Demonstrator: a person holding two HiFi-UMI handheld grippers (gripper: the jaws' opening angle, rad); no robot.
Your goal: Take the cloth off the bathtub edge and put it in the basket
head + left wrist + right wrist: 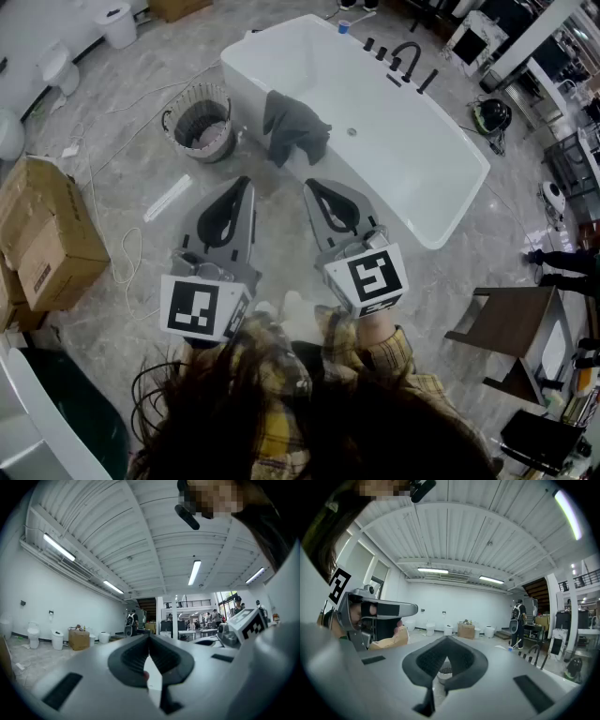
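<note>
Head view steeply down; gripper views level, perhaps sharing cardboard box point(78, 639)

Ahead of the jaws we see a smooth, glossy white bathtub point(441, 178) with a soft, matt dark grey cloth point(295, 127) on its rim. The floor point(131, 319) beneath the jaws is polished grey veined stone. The left gripper point(246, 181) and right gripper point(309, 185) are matt grey plastic, their jaws lined with black ribbed pads

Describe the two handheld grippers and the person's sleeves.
Both the left gripper and right gripper are light grey wedges tapering forward, with black pads ringing a teardrop opening. Each carries a white cube with black square markers. The sleeves are yellow plaid.
</note>
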